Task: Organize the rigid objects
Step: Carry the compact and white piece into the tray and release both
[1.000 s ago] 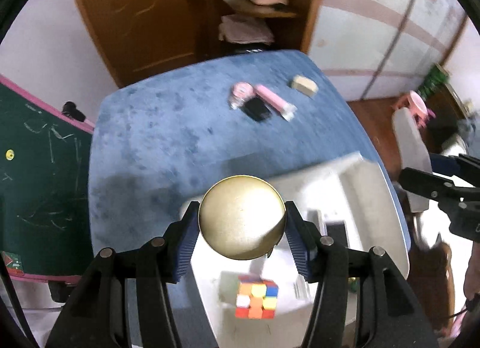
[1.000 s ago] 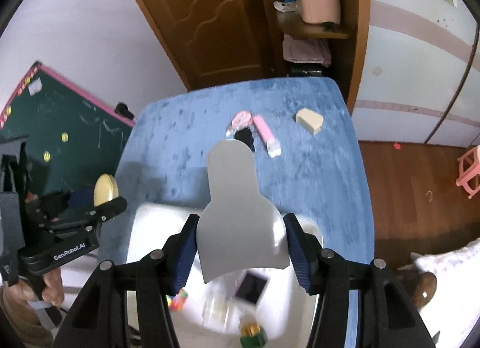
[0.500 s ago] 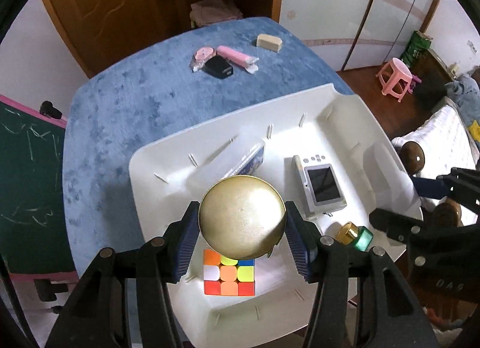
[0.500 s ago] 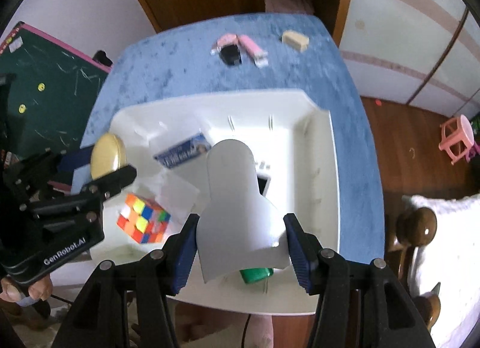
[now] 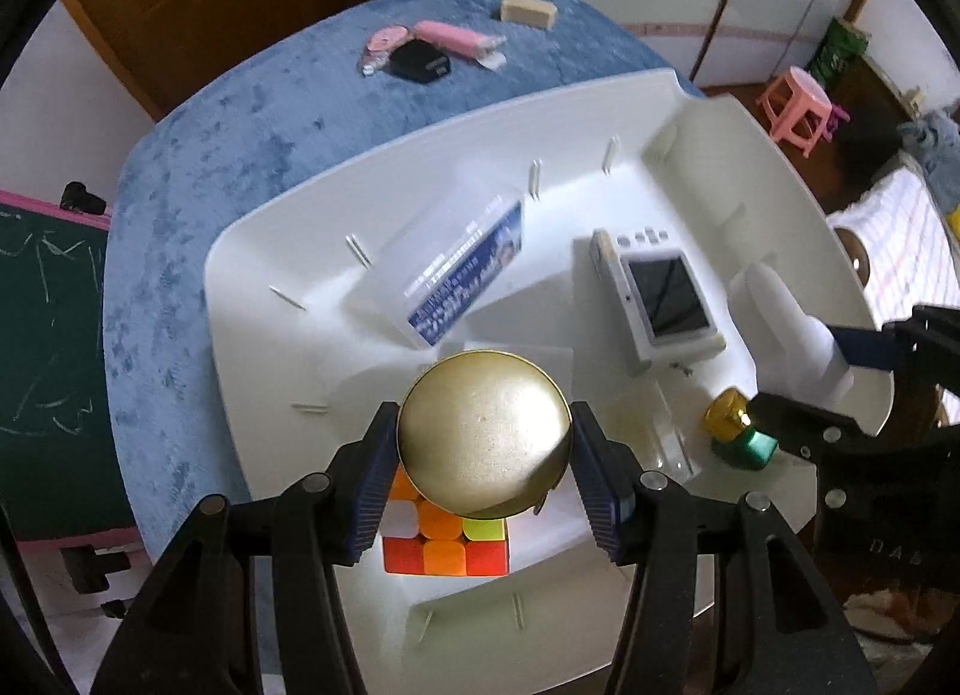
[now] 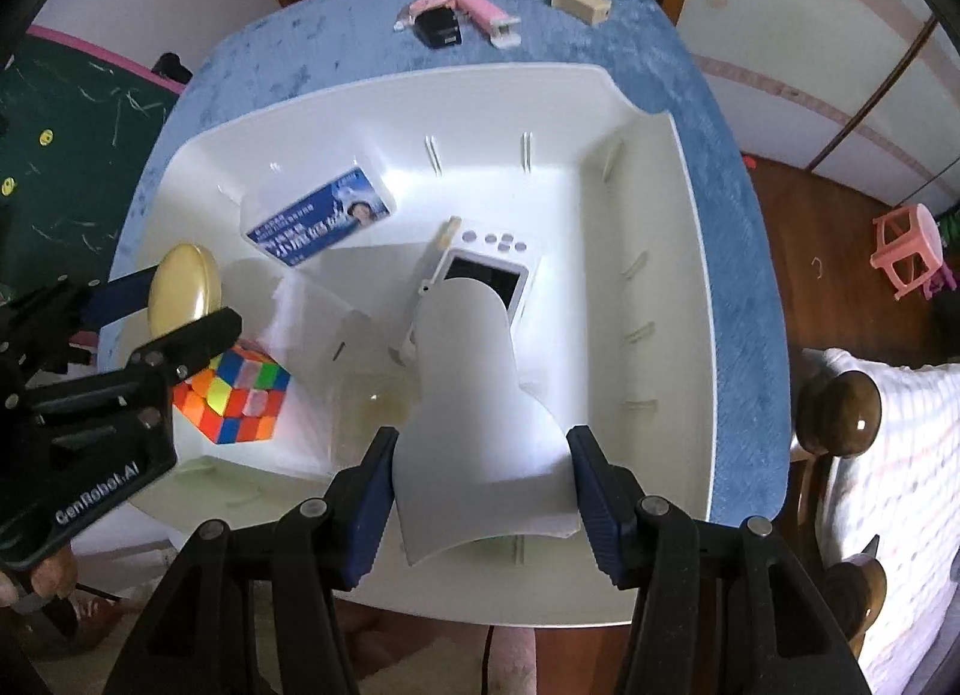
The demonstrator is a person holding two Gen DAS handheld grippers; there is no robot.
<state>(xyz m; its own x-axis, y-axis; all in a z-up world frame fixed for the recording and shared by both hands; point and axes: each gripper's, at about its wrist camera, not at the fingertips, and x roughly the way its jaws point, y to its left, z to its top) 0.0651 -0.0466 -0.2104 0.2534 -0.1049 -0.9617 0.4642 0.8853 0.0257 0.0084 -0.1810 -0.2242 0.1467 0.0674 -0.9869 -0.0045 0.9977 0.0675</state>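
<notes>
Both tongs loaded. Left gripper (image 5: pixel 483 476) clamped on a round gold tin (image 5: pixel 483 434), held above the white tray (image 5: pixel 774 173), over its near-left part, right above the Rubik's cube (image 5: pixel 444 539). Right gripper (image 6: pixel 480 485) clamped on a white bottle-shaped piece (image 6: pixel 474 395), hanging over the tray's near-middle, neck pointing toward the small white screen device (image 6: pixel 489 269).

Already in the tray: cube at near-left, clear box with blue label (image 6: pixel 318 221) toward the far-left, tilted against a divider, screen device about centre, a green bottle with gold cap (image 5: pixel 741 434) near the tray's near-right edge, plus what looks like a clear small container (image 5: pixel 654 431) beside it — hard to tell.

Not yet collected, on the blue table (image 6: pixel 732 167) near its far edge, well apart from the tray: pink round item (image 6: pixel 429 2), black small box (image 6: pixel 439 29), pink stick-shaped item (image 6: pixel 486 14) — these three bunched together, touching or almost — and a beige block (image 6: pixel 581 4) off to their right.

Judgement: roughly halfway. Several things binned, two in the air ready to be dropped, four left on the table. The tin and the white piece are not touching the tray yet as far as I can see.
</notes>
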